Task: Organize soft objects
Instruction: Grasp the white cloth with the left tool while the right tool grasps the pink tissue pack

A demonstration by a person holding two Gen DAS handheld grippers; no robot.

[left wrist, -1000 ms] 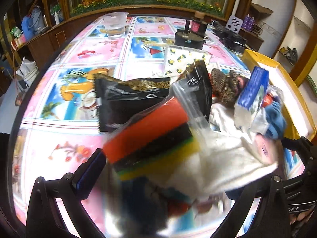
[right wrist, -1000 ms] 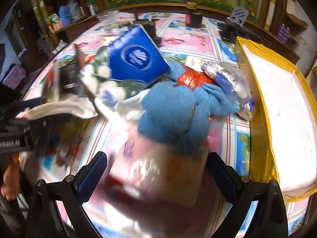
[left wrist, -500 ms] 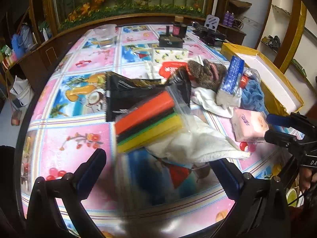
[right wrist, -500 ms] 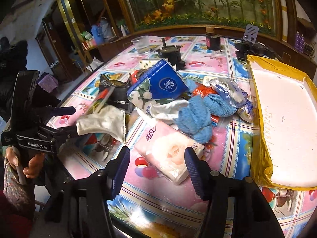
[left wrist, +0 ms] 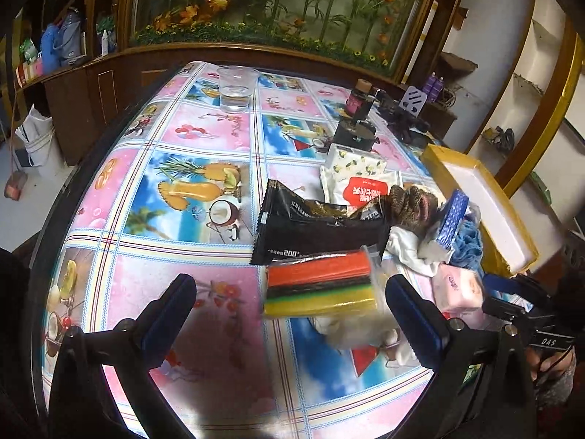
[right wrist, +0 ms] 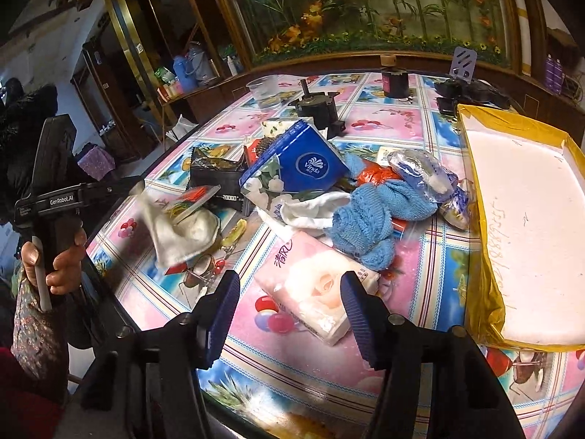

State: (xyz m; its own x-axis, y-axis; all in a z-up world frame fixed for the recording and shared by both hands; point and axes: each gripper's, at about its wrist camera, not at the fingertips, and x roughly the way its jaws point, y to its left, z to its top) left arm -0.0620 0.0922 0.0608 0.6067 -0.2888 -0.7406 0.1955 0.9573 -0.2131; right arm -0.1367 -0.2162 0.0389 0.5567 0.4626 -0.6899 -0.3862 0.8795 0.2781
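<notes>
Tabletop (left wrist: 153, 292): was covered with a glossy cloth of fruit and drink pictures, and the soft things lay heaped near the yellow box.
Yellow box (right wrist: 479, 256): stood open at the right edge, showing a white lining with faint handwriting that was too thin to read.
Plastic cup (left wrist: 236, 87): stood at the far end, clear, with a little clear liquid in it.
Clear bag (left wrist: 321, 289): held a stack of sponges in orange, black, green and yellow. It was blurred, and a white cloth (right wrist: 179, 230) was beneath it.
Second clear bag (right wrist: 420, 168): lay beside the box, with something blue and white in it.
Blue tissue pack (right wrist: 310, 164): read "Vinda" and leaned on top of the heap.
Pink tissue pack (right wrist: 318, 289): lay flat at the near side of the heap, printed with a rose and Chinese characters.
Black pouch (left wrist: 321, 230): showed "200" in the left view and "20000" in the right view.
Blue knitwear (right wrist: 369, 219): lay just beside the pink tissue pack.
Left hand-held gripper (left wrist: 290, 281): was marked "GenRobot.AI". Its fingers stood wide, with the clear bag between them and a clear gap on its left side.
Right hand-held gripper (right wrist: 290, 278): had just been closing and stood fairly narrow. The pink tissue pack was between its fingers, but whether the pads pressed on it could not be told.
</notes>
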